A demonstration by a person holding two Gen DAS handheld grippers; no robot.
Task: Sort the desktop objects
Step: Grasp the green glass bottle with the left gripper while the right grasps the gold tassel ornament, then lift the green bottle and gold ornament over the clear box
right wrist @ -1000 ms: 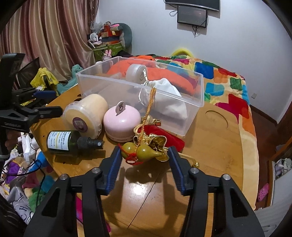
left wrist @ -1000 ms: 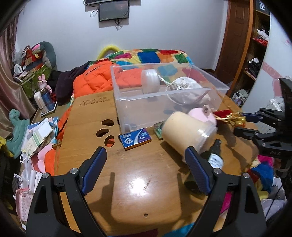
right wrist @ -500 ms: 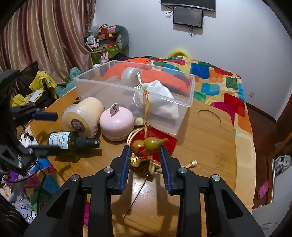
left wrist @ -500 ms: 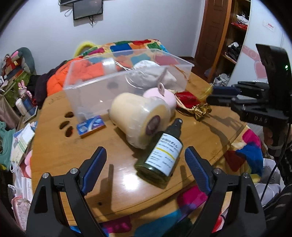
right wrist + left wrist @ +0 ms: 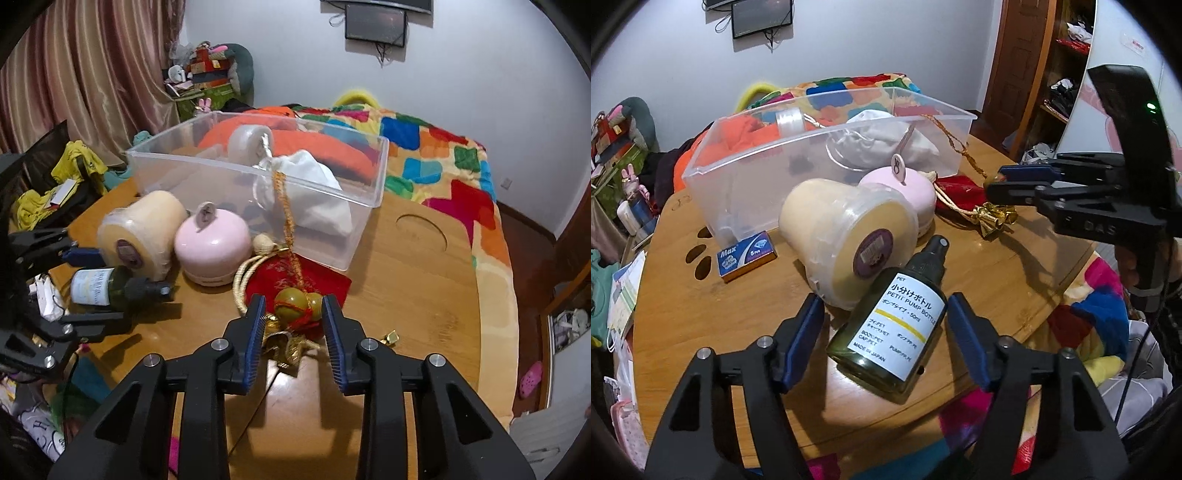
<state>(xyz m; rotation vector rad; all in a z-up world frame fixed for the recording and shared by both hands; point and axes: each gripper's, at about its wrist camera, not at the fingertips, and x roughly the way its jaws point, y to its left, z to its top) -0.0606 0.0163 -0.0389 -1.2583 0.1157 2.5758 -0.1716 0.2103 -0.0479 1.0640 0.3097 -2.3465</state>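
A dark green pump bottle [image 5: 894, 325] lies on the wooden table [image 5: 713, 317], and my left gripper [image 5: 884, 332] straddles its lower body, jaws open with small gaps on both sides. It also shows in the right wrist view [image 5: 110, 288]. My right gripper [image 5: 293, 314] is shut on a green gourd charm [image 5: 297, 301] with red cord and a gold tassel rope, held above a red pouch [image 5: 314, 280]. A clear plastic bin [image 5: 827, 147] stands behind, holding a white cloth bag [image 5: 314, 184] and a tape roll [image 5: 249, 144].
A cream jar [image 5: 849, 229] lies on its side touching the bottle. A pink round container [image 5: 905, 184] sits beside it. A blue Max box [image 5: 746, 254] lies left of the jar. The table edge is close in front. A bed with a colourful quilt [image 5: 436, 155] lies behind.
My left gripper has moved forward and narrowed around the pump bottle. My right gripper has closed on the gourd charm and holds it just above the red pouch.
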